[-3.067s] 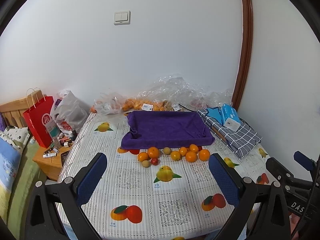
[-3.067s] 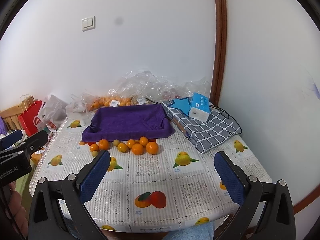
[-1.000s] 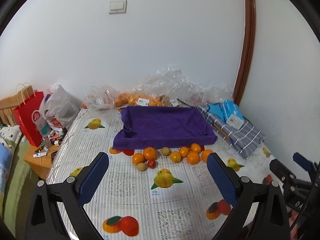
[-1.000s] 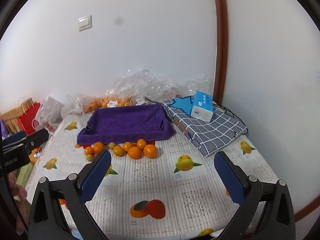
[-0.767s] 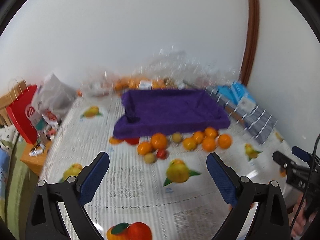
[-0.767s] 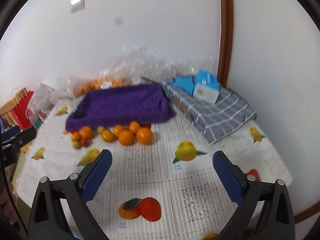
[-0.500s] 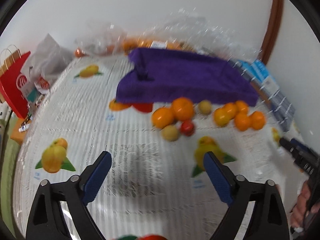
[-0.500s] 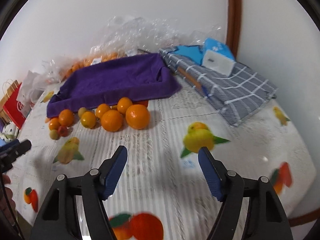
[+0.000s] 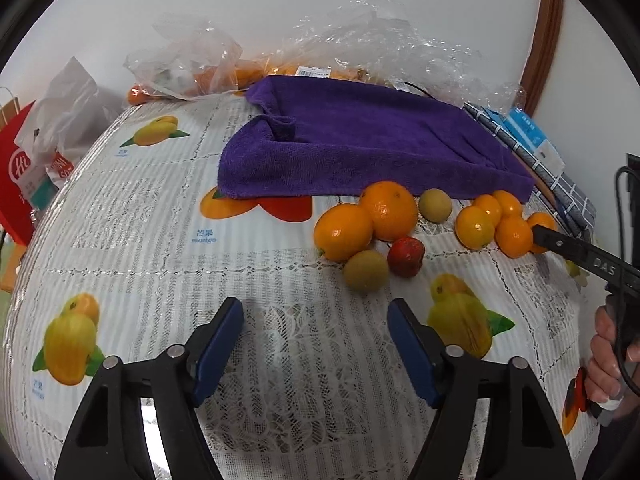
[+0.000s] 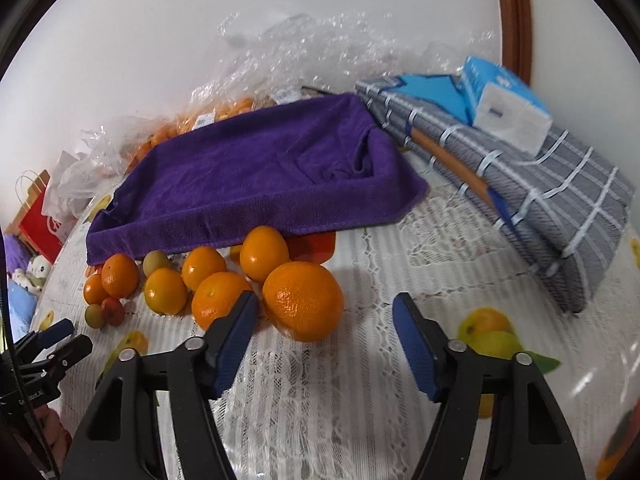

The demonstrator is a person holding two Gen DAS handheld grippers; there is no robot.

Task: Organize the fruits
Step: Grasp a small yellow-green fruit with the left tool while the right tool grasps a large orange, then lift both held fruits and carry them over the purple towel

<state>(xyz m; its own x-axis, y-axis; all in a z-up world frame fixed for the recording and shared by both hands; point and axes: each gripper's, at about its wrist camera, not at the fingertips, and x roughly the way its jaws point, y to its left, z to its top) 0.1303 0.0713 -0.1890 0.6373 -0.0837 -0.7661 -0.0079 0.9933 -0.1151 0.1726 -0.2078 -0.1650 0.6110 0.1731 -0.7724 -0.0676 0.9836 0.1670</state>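
Fingers of the left gripper [image 9: 316, 334] stand partly apart with nothing between them, having just been closing, over bare fruit-print lace tabletop [image 9: 140, 248]; a small yellow-green round fruit [image 9: 365, 271] and a small red fruit [image 9: 405, 257] lie just ahead. Right gripper [image 10: 325, 330], also just closing, is half open and holds nothing; the large dimpled orange [image 10: 303, 300] sits at its fingertips, near the left blue pad [image 10: 234, 338], contact unclear. More oranges line the front edge of the purple towel-lined tray [image 10: 256, 184]. Bagged fruit behind is blurred by crinkled clear plastic [image 10: 304, 48]. Both grippers pitch steeply down. Right hand [image 9: 606, 360] is cut off at the left view's edge.
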